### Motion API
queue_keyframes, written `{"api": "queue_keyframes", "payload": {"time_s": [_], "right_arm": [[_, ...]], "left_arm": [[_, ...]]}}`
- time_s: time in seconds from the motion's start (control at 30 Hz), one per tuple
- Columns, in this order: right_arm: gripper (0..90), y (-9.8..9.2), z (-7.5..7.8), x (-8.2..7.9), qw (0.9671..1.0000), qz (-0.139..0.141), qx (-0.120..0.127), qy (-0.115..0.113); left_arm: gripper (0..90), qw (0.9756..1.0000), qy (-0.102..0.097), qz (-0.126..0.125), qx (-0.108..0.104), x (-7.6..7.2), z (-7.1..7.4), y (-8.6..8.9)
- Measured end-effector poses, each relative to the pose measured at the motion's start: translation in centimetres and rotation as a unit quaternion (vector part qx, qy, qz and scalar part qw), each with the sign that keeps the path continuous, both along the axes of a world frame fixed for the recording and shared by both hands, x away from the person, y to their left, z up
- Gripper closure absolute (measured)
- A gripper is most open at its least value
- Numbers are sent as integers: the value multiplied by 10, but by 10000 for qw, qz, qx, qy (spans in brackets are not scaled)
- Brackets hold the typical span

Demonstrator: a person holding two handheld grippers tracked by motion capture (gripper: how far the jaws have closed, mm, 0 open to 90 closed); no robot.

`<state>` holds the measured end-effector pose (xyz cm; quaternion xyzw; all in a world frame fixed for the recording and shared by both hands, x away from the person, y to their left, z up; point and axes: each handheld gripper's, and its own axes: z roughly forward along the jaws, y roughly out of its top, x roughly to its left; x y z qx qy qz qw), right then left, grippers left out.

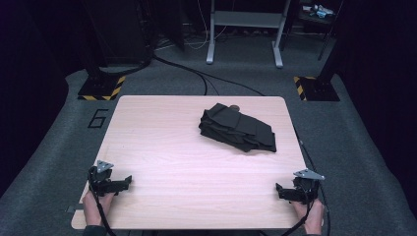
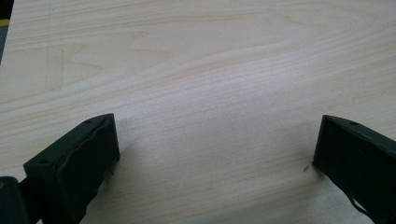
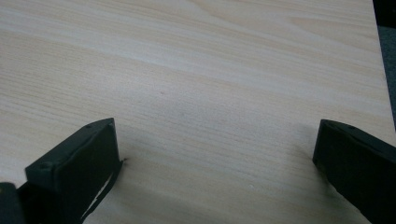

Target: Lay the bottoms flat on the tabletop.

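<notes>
At the near left corner of the pale wood-grain table (image 1: 172, 162), the person's left hand (image 1: 93, 206) holds the left gripper (image 1: 118, 184) low over the board, its black jaws aimed toward the middle of the table. In the left gripper view those jaws stand spread wide, bare wood between them and nothing pinched. Across at the near right corner, the right hand (image 1: 310, 216) does the same with the right gripper (image 1: 281, 191), nose turned inward toward the left. The right gripper view shows its jaws just as wide apart, only table grain in the gap. A grey three-cornered plate sits on top of each tool and a cable trails back off the near edge.

Farther out, right of centre and toward the far edge, lies the folded black cloth bundle (image 1: 237, 128), well apart from both grippers. Its long axis runs on a slant, from the far left end down to the near right end. The thicker, bunched end points far-left; the flatter end points near-right. Layered folds run crosswise over its top.

Beyond the table lies grey carpet (image 1: 49, 162) with a black numeral six (image 1: 98, 118) marked on it.
</notes>
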<state>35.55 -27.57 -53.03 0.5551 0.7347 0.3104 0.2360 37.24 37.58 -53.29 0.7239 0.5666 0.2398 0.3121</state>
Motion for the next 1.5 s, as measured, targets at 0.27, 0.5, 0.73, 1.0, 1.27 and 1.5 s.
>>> {"api": "queue_keyframes", "payload": {"time_s": [0.27,0.5,0.73,1.0,1.27,1.5], "right_arm": [[0,0,0,1,10000,-57,6,25],[0,1,1,2,9999,-54,46,91],[0,1,6,8,9996,-49,189,216],[0,10,30,19,9992,108,364,81],[5,33,62,49,9981,446,431,-68],[9,53,77,75,9963,668,528,-75]], "left_arm": [[0,10000,-9,48,-3,0,0,-1],[0,10000,-13,47,-4,0,0,-1],[0,10000,-14,48,-6,0,0,-1],[0,10000,-15,47,-6,0,0,-1],[0,10000,-16,48,-7,0,0,-1],[1,10000,-16,47,-6,0,0,-1]]}}
